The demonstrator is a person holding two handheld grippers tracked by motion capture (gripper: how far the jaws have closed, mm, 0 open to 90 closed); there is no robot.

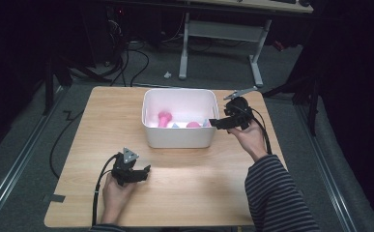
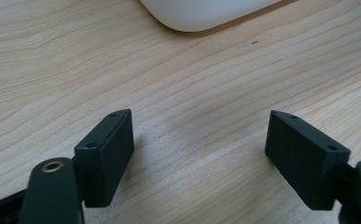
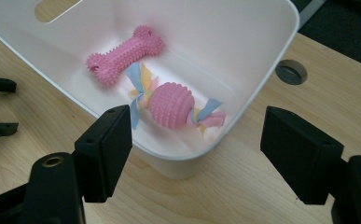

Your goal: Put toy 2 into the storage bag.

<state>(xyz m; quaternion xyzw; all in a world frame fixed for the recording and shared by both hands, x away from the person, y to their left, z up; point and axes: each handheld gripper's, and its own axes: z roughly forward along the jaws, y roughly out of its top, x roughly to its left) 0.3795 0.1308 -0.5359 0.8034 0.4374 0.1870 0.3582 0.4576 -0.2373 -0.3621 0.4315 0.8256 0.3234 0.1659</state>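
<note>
Pink ball toy (image 3: 171,105) lies in the white bin (image 3: 271,70); both grippers' fingers (image 3: 104,154) gape wide, empty.

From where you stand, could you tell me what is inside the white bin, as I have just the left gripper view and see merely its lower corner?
Observer: The white bin holds a pink bone toy, lying flat on its floor.
Operator: Thank you. Is anything else in there?
Observer: Yes, a pink ball toy with coloured fabric tails lies beside the bone.
Operator: And where is the right gripper, please?
Observer: The right gripper is at the bin's right side, above the rim, jaws apart with nothing between them.
</note>
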